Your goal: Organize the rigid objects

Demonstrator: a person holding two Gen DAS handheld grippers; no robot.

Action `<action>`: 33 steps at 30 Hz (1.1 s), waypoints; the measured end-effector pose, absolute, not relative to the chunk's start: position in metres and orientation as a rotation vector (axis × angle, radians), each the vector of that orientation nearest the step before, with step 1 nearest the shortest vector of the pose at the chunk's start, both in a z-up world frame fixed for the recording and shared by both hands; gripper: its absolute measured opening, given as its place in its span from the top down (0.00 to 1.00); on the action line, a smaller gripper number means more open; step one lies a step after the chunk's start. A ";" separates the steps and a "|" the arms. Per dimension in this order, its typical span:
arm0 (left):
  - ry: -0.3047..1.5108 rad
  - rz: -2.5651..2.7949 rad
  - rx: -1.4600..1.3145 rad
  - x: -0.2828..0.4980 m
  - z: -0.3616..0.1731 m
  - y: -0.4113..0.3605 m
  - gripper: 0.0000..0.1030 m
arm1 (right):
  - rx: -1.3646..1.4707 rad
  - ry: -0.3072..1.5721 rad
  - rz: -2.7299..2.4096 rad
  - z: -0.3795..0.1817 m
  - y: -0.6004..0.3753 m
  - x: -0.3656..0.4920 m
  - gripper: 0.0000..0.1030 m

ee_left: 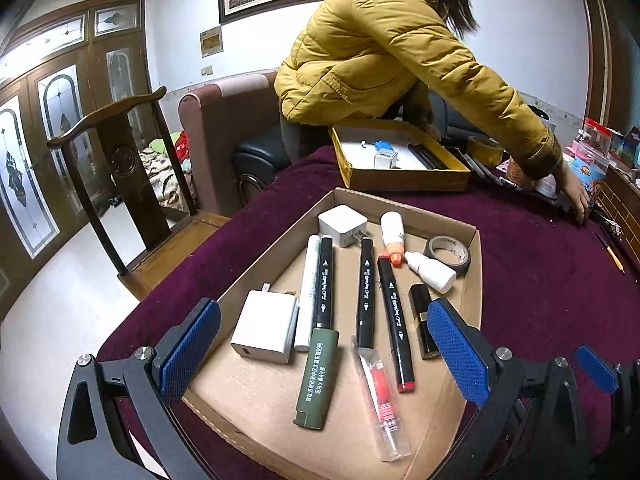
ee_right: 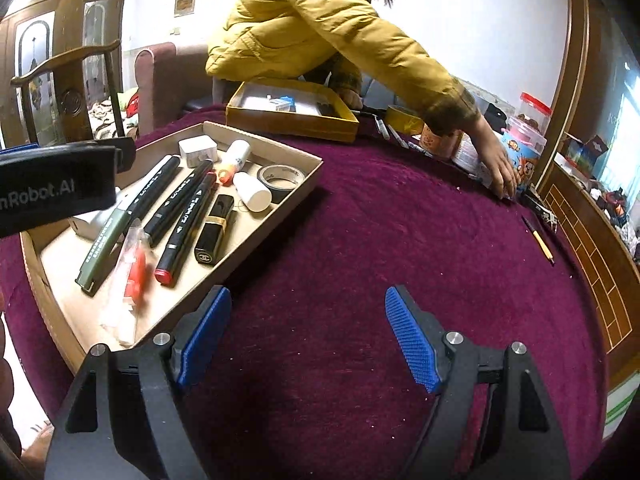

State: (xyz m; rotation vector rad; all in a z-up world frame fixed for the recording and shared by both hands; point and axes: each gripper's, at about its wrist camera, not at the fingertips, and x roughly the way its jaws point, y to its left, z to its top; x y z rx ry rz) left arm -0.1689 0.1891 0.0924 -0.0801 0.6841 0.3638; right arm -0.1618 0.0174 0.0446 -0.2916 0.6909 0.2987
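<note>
Left gripper (ee_left: 324, 344) spread wide, ribbed blue pads, nothing pinched, hovering over shallow cardboard tray (ee_left: 474, 280) on plush maroon tablecloth (ee_left: 540, 280).

In the tray, left wrist view:
- square white charger (ee_left: 266, 332) at 8 o'clock, smaller white plug cube (ee_left: 343, 225) at 12
- white cylinder tube (ee_left: 308, 292) beside three black matte markers (ee_left: 323, 282); the right-hand one has a red cap
- olive green rectangular stick (ee_left: 316, 380) at 6 o'clock
- clear plastic sleeve holding a red piece (ee_left: 380, 396) at 5
- glossy black lipstick tube (ee_left: 424, 322) at 3
- white dropper bottle (ee_left: 432, 270) and black tape roll (ee_left: 450, 254) at 1–2 o'clock
- white bottle with orange cap (ee_left: 393, 236) near 12

Right gripper (ee_right: 308, 336) also spread, empty, above bare velvet cloth, tray at its 10 o'clock.

Far side: yellow-rimmed box (ee_left: 400, 180) at 12 o'clock. Person in puffy mustard jacket (ee_left: 380, 48) leaning over the table, hand (ee_right: 496, 164) on clutter at 1–2 o'clock. Thin pencil (ee_right: 540, 242) on the cloth at 2 o'clock.
</note>
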 end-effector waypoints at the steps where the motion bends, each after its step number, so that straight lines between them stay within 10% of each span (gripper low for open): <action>1: 0.686 0.364 -0.084 -0.169 0.092 0.190 0.01 | -0.299 0.691 0.298 0.044 0.019 -0.162 0.22; 33: 0.682 0.299 -0.098 -0.173 0.090 0.204 0.01 | -0.463 0.677 0.248 0.057 0.056 -0.159 0.22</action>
